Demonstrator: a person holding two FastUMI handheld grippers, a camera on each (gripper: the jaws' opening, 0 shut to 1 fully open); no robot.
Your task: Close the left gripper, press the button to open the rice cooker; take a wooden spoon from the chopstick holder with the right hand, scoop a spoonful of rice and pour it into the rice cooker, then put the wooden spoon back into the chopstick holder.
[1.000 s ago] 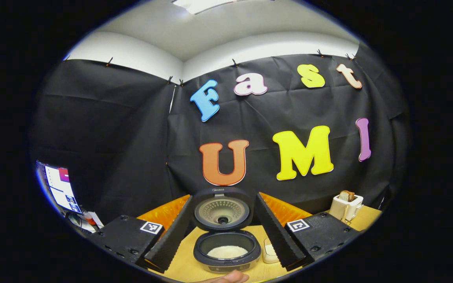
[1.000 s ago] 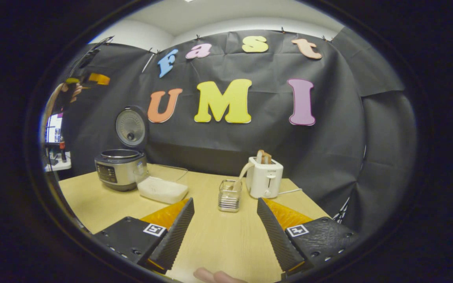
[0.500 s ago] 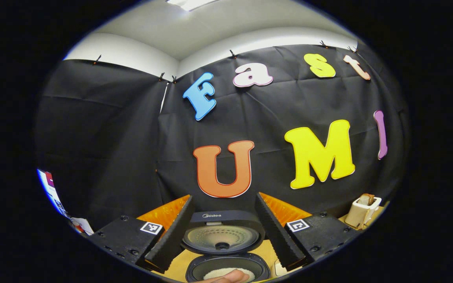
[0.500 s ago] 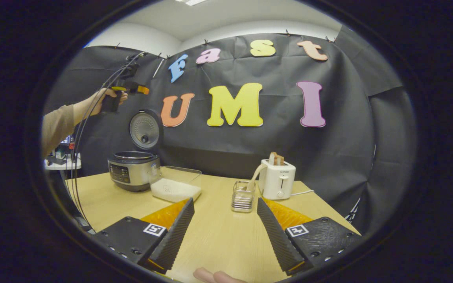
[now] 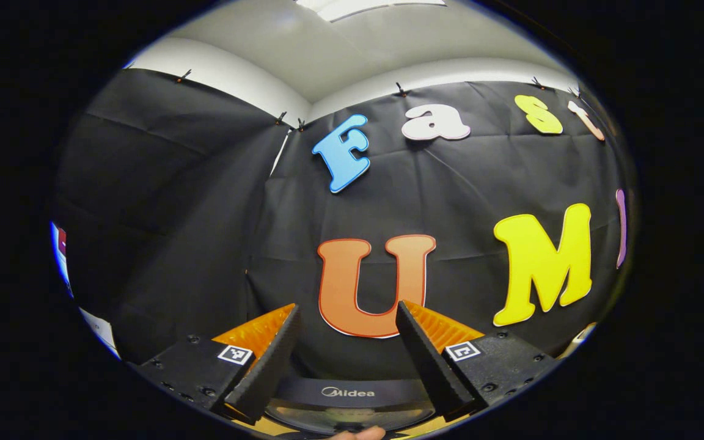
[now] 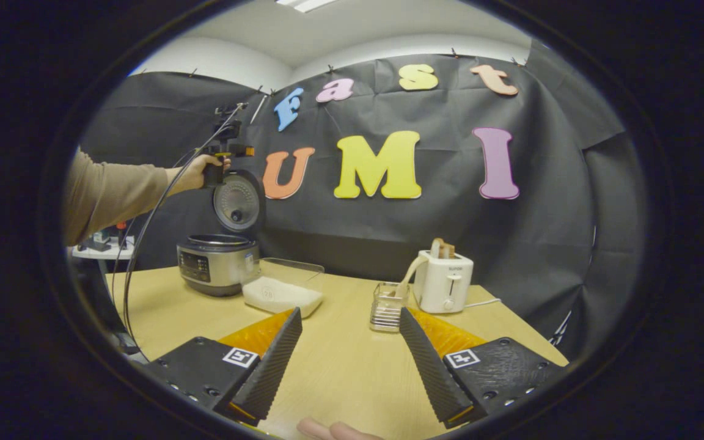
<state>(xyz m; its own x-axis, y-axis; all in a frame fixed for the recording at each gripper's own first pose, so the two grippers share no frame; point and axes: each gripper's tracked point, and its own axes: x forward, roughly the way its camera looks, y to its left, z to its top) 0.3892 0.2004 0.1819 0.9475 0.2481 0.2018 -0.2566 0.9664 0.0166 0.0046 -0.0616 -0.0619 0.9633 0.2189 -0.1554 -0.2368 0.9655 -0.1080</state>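
Hovering above the worktop's near edge, the right hand-held gripper (image 6: 347,360) stands with its jaws spread and nothing between them. Ahead of it and a little to its right, toward the far right part of the worktop (image 6: 340,373), sits the holder (image 6: 387,307), with the spoon (image 6: 406,276) leaning out of it; the handle's long axis tilts up and to the right, toward the toaster (image 6: 447,284) just beside it. That is the relation the next move seems to turn on: the gripper must go forward and slightly right, then close on the slanted handle.

The rice box (image 6: 283,293) lies left of the holder, touching or nearly touching the cooker (image 6: 217,264) at the far left part of the worktop. The cooker's lid (image 6: 239,203) stands open, so the button step looks done.

The left hand-held gripper (image 5: 344,360) is released too, jaws apart and empty in its own view, with the top of the raised lid (image 5: 348,393) just below them. In the right gripper view it is held by a hand (image 6: 194,174) at the top edge of the lid. The right gripper is far nearer the spoon.
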